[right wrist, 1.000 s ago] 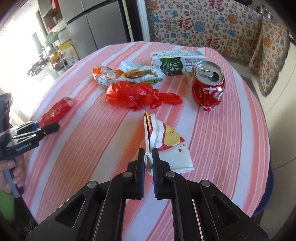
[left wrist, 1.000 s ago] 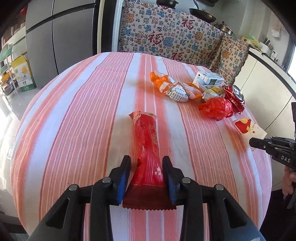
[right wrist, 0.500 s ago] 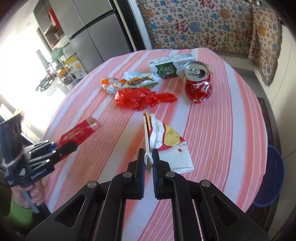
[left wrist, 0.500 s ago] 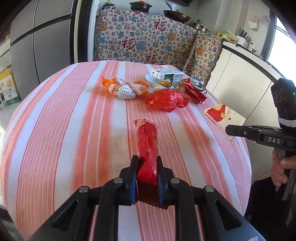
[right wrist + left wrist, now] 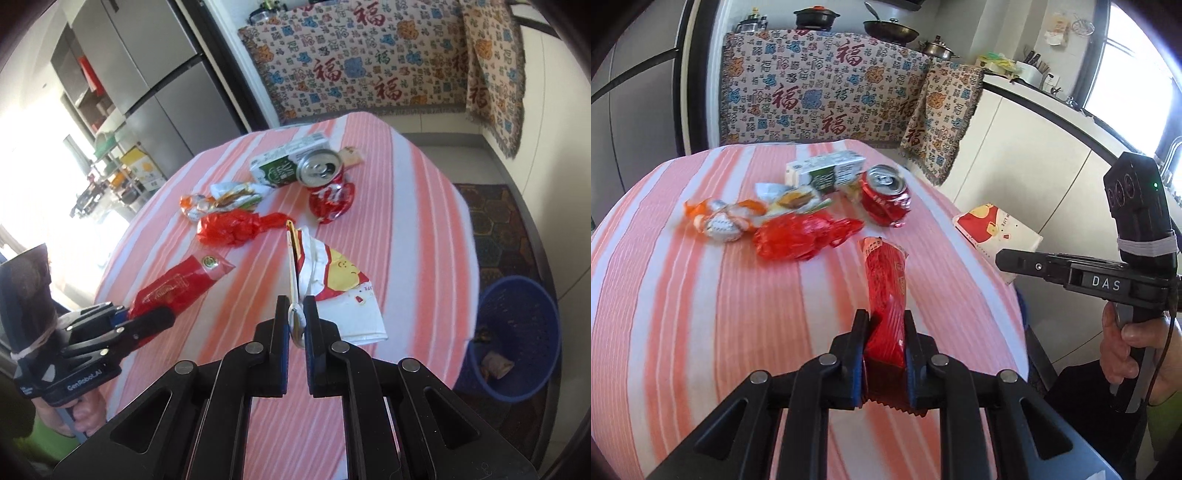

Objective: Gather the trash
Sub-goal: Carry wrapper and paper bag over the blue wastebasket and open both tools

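I have both grippers loaded. My left gripper [image 5: 884, 354] is clamped on the tail of a long red foil snack wrapper [image 5: 886, 291], whose long axis runs straight out ahead of the fingers over the striped pink-and-white counter [image 5: 701, 295]. My right gripper [image 5: 295, 317] is pinched tight on the edge of a flattened white paper packet with red and yellow print [image 5: 340, 291], which stands on edge between the fingers and hangs off to the right.

What the drop turns on is the blue mesh waste basket [image 5: 517, 332], which sits on the floor off the counter's edge, to the right of and below my right gripper. I judge that the right gripper is clearly the nearer one; the left must cross the width of the counter to reach it.

Left on the counter, farther out, are a crushed red drink can [image 5: 328, 192], a green-and-white drink carton [image 5: 284, 166], a crumpled red plastic bag [image 5: 229, 227] and an orange-and-white crumpled wrapper [image 5: 720, 218].
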